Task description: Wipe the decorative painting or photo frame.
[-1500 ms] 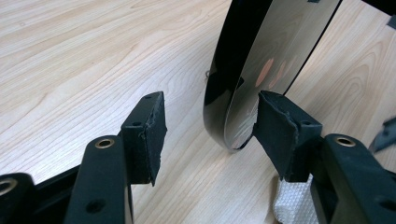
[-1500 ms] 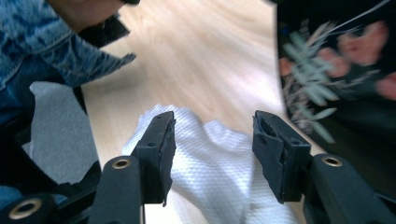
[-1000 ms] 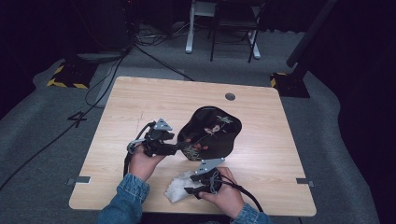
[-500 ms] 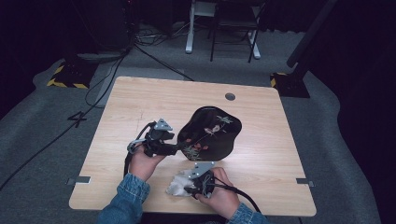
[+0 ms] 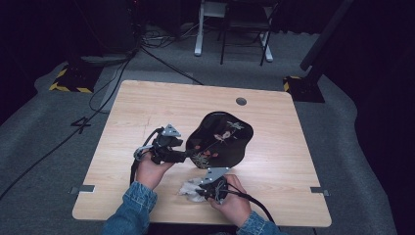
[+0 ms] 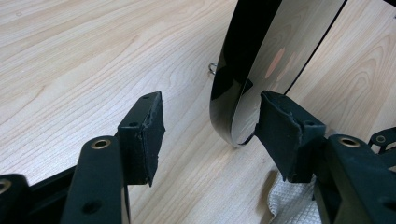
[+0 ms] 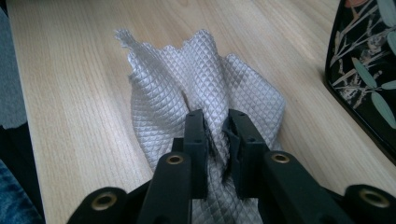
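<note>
Likely studio: dark drapes (image 5: 391, 73), floor cables (image 5: 122, 63).

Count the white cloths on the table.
1: a white quilted cloth lies near the wooden table's front edge, beside the black floral tray, pinched in the right gripper. Hidden ones are unlikely.

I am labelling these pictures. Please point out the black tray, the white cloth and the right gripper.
tray (image 5: 222, 139): high view, middle of its painted face.
cloth (image 7: 201, 74): right gripper view, upper quilted fold.
right gripper (image 7: 217, 128): right gripper view, between its fingertips.
</note>
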Demonstrator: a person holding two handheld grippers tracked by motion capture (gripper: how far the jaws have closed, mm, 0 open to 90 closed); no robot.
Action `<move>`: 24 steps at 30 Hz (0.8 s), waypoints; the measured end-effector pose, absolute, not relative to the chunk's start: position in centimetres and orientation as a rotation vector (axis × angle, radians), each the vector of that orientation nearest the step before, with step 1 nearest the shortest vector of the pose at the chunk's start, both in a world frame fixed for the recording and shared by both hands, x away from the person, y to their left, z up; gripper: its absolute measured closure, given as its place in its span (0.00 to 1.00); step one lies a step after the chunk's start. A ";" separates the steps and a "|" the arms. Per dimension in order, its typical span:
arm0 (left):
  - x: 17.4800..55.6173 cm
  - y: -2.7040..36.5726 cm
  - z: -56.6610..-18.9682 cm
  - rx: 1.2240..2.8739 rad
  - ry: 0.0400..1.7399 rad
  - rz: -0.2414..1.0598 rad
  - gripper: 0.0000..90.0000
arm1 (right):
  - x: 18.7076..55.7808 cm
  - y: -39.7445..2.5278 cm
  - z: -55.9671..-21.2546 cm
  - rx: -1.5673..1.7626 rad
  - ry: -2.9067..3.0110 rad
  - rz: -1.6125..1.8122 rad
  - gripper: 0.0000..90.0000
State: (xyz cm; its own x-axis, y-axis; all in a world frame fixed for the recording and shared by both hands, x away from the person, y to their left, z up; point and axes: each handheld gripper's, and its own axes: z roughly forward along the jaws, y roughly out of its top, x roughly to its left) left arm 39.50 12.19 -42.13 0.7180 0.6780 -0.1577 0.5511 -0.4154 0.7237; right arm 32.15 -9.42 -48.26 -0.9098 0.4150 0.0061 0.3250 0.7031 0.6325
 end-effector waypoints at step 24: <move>41.9 10.8 -41.4 2.068 0.801 0.113 0.36 | 31.2 -13.8 -44.3 0.714 2.618 1.213 0.91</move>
State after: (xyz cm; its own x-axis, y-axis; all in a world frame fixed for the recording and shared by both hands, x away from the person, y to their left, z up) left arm 41.85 10.76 -41.42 0.7871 0.5795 -0.2111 0.4985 -0.3961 0.7711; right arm 31.17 -13.83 -44.26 -0.8712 0.4888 0.0462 0.3512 0.5546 0.7544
